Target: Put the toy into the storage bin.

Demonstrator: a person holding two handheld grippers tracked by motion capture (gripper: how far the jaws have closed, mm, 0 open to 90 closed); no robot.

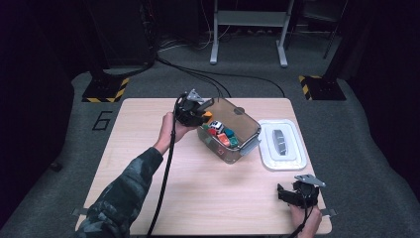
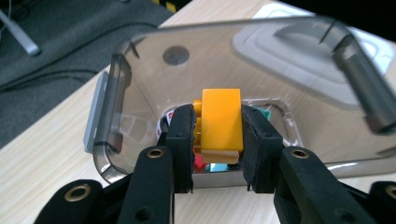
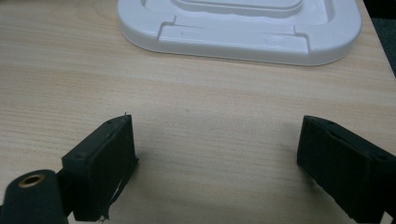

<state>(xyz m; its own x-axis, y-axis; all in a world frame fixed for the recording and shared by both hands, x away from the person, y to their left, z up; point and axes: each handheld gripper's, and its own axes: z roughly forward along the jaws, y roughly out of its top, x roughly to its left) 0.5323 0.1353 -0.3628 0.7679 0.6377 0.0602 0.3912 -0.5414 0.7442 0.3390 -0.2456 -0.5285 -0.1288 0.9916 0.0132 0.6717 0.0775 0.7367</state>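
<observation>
Here, from the high view, the left gripper [image 1: 202, 115] sits at the rim of the clear plastic bin [image 1: 247, 130] of small toys, while the right gripper [image 1: 291, 193] rests near the table's [image 1: 148, 148] front edge, below the white lid [image 1: 282, 144].

In the left gripper view, the jaws clamp a yellow toy block [image 2: 221, 122] over the bin's [image 2: 140, 84] mouth.

In the right gripper view, the jaws stand wide apart over bare wood [image 3: 210, 121], with the lid [image 3: 233, 37] beyond them.
</observation>
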